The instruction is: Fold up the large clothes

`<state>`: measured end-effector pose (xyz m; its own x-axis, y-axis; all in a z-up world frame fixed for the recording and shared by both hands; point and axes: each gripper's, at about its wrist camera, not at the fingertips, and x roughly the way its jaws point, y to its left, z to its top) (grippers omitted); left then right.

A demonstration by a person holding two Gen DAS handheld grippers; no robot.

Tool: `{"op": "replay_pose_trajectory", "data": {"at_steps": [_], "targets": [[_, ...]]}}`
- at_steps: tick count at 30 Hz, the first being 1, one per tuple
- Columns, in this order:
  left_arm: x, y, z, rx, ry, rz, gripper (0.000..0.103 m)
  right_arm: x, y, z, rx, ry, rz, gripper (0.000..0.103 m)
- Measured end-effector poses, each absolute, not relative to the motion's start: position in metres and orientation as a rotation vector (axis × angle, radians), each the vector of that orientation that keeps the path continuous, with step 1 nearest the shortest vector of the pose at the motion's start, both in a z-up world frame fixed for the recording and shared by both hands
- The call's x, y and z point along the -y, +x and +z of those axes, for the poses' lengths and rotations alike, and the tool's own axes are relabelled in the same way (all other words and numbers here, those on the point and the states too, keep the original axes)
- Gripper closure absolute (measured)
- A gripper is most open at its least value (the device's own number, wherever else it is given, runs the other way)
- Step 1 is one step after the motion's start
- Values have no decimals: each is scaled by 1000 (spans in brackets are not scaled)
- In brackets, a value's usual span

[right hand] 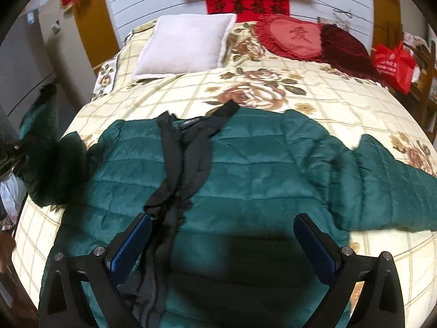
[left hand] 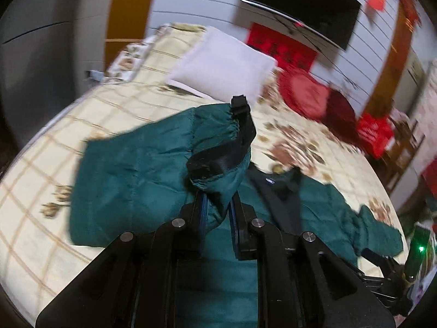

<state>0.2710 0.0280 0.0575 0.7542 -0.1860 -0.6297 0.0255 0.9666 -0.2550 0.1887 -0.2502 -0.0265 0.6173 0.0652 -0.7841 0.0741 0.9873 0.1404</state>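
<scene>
On the floral bedspread (right hand: 273, 87) lies a green quilted jacket (right hand: 259, 169), spread front-up with its dark lining (right hand: 177, 164) showing along the open front. Toward the left side, the left gripper (left hand: 217, 220) has its fingers drawn nearly together on a bunched fold of the jacket's left sleeve (left hand: 131, 180), lifted clear of the bed, its black cuff (left hand: 240, 125) sticking up past the fingertips. Further right, the right gripper (right hand: 222, 243) hangs over the jacket's lower front with its blue-padded fingers (right hand: 131, 242) spread wide, gripping nothing; whether the left pad brushes the lining cannot be told. The other sleeve (right hand: 387, 180) lies flat, stretched out to the right. Beyond the jacket, a white pillow (right hand: 185, 46) and a red heart cushion (right hand: 292, 38) sit at the head of the bed.
</scene>
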Motion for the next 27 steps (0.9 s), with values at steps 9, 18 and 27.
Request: {"op": "replay_pose_trajectory", "data": {"at_steps": [9,18,27], "targets": [[69,292,14,-813,-170,-231,89,288,182,-39,-933,208,-61,0],[121,295,-23,-900,-150,-340,89,318,175,-52,-963,261,-109,0],[116,286,-4,-969,-236,-504,87,335,169,-51,-964,322,-138,0]]}}
